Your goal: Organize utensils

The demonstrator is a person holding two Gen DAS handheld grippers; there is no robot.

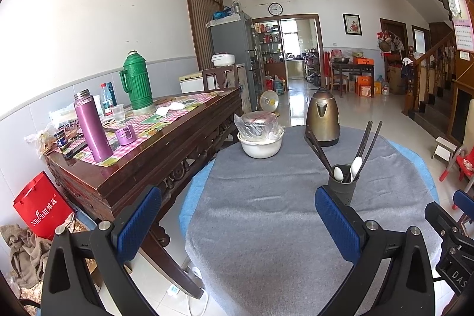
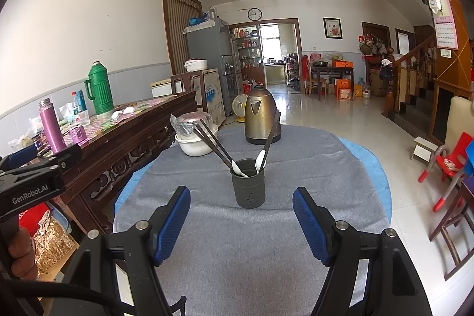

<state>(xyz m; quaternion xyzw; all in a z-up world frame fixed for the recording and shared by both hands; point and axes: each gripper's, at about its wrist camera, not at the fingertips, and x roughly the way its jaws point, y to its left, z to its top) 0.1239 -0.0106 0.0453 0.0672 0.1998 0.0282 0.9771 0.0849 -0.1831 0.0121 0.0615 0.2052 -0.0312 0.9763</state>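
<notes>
Holder (image 2: 248, 184) is the landmark here: a dark cup standing upright on the grey cloth (image 2: 266, 242) that covers the round surface. It sits straight ahead of the right claw (image 2: 241, 222), centred on the gap between that claw's blue pads (image 2: 173, 222), near but apart from them. Seen from the left wrist, the holder (image 1: 343, 182) lies off to the right of the left claw (image 1: 237, 222), just past its right-hand pad, so the right hand looks the nearer and better lined up of the two.

In the holder stand the utensils. Dark chopsticks (image 2: 211, 139) lean out up and to the left, another dark stick (image 2: 272, 132) leans up and to the right, and two white spoons (image 2: 260, 160) rest bowl-up at the rim. Their long axes run steeply upward and fan apart, away from both claws, so any reach for them would have to come from above the holder rather than level with it.

Both claws are released, pads spread wide with nothing between them. No utensil lies loose on the cloth as far as these views show, so the sorting appears complete or nearly so.

Beyond the holder stands a bronze kettle (image 2: 262, 117), and beyond and to the holder's left a white bowl (image 2: 195, 144) with a bagged lid on it. Neither touches the holder.
</notes>
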